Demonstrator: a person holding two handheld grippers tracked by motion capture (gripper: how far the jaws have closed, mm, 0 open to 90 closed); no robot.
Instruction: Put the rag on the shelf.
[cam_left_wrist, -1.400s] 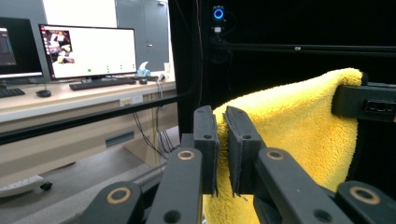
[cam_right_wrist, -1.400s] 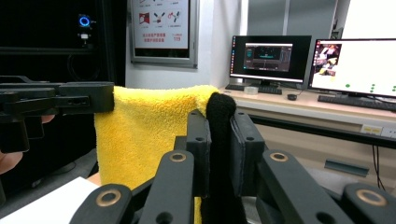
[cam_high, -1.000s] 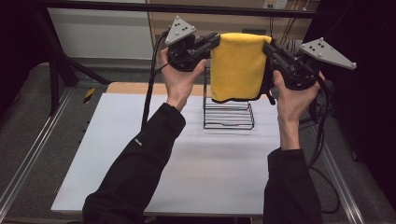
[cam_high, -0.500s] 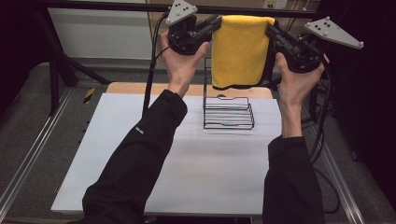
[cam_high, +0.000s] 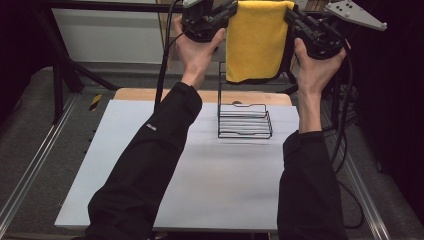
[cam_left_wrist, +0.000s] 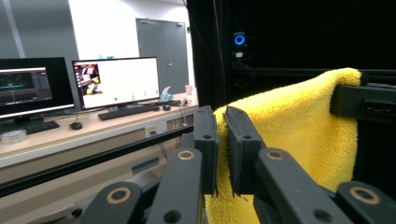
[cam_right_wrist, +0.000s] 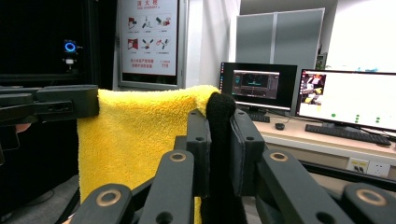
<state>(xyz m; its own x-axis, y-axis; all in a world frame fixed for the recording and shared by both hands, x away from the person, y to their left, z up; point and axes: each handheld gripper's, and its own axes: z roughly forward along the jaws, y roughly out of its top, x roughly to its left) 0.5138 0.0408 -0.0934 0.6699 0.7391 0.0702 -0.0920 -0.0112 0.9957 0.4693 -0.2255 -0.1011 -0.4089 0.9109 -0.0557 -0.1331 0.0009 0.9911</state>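
Left gripper (cam_high: 231, 11) and right gripper (cam_high: 291, 16) jaws each pinch a top corner of yellow towel (cam_high: 256, 42), hanging above wire rack (cam_high: 244, 120).

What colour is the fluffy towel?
The fluffy towel is bright yellow, clearest in the right gripper view.

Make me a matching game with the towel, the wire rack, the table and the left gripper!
Things:
1. towel
2. wire rack
3. table
4. left gripper

Descriptions:
A. white and flat
B. black, standing on the table
C. yellow, hanging in the air
D. shut on a top corner of the towel

Pairs: 1-C, 2-B, 3-A, 4-D
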